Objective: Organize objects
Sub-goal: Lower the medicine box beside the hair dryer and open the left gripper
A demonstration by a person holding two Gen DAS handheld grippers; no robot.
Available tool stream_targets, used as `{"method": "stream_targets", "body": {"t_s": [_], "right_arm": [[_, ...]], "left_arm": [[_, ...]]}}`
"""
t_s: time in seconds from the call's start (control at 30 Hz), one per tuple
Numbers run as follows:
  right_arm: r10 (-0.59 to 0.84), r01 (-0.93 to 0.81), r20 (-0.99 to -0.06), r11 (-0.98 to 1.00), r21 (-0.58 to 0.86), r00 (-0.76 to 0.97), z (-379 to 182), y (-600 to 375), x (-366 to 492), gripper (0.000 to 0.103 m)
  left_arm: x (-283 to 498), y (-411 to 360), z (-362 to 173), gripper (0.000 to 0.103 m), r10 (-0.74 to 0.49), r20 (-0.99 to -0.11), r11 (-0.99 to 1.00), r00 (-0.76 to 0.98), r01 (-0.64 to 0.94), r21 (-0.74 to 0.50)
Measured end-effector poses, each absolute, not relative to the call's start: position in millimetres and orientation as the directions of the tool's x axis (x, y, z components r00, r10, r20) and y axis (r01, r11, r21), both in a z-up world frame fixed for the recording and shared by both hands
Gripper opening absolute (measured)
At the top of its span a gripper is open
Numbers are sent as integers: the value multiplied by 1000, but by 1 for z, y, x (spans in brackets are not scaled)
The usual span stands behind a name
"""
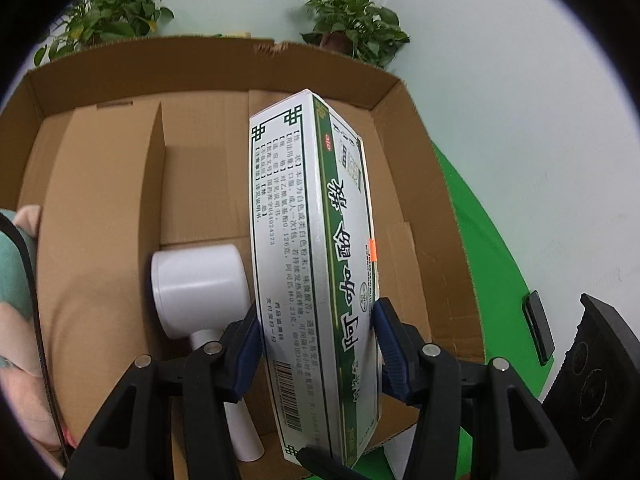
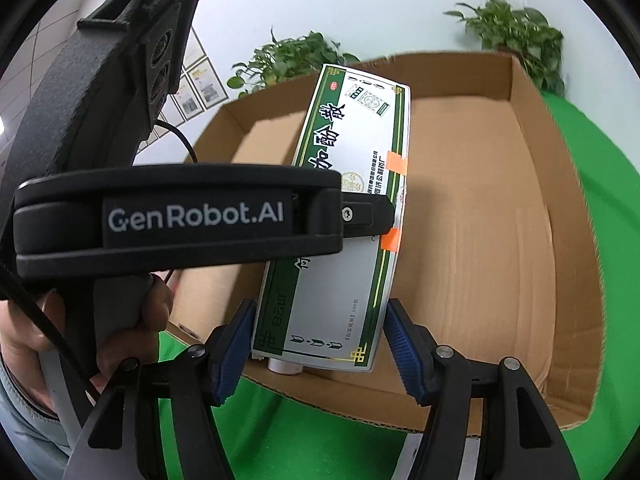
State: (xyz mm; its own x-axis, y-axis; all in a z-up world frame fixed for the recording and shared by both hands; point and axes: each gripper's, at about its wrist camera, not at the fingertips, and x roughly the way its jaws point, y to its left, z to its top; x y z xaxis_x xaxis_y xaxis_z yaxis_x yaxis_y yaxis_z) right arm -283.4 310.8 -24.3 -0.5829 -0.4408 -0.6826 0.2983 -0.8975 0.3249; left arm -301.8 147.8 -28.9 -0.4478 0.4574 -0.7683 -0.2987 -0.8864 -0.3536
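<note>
Medicine box [image 1: 316, 264], white and green, tilted on edge inside cardboard box [image 1: 400, 208]. Left gripper [image 1: 316, 332] pinching medicine box on both long faces, blue pads [image 1: 248, 344] touching. White bottle [image 1: 200, 280] lying on cardboard box floor, just beside medicine box. Right gripper [image 2: 320, 340] spread, blue pads either side of medicine box end, whether touching cannot tell. Potted plants [image 1: 352, 28] behind cardboard box. Green cloth [image 2: 600, 220] under cardboard box.

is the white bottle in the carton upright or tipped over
Tipped over: the white bottle lies on its side on the carton floor, beside the medicine box.
</note>
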Motion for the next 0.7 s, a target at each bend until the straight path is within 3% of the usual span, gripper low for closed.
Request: {"method": "stream_targets", "body": {"t_s": [0.3, 0.43, 0.7], "right_arm": [[-435, 284, -726, -900, 331, -533, -49, 316, -292, 61], [-444, 271, -744, -895, 353, -499, -58, 316, -299, 60], [-424, 253, -765, -905, 342, -484, -61, 311, -307, 60]], "left_arm": [[-310, 158, -56, 52, 440, -797, -894, -415, -290, -342], [-314, 157, -67, 56, 408, -819, -908, -404, -272, -318], [-302, 152, -63, 57, 354, -832, -929, -427, -266, -258]]}}
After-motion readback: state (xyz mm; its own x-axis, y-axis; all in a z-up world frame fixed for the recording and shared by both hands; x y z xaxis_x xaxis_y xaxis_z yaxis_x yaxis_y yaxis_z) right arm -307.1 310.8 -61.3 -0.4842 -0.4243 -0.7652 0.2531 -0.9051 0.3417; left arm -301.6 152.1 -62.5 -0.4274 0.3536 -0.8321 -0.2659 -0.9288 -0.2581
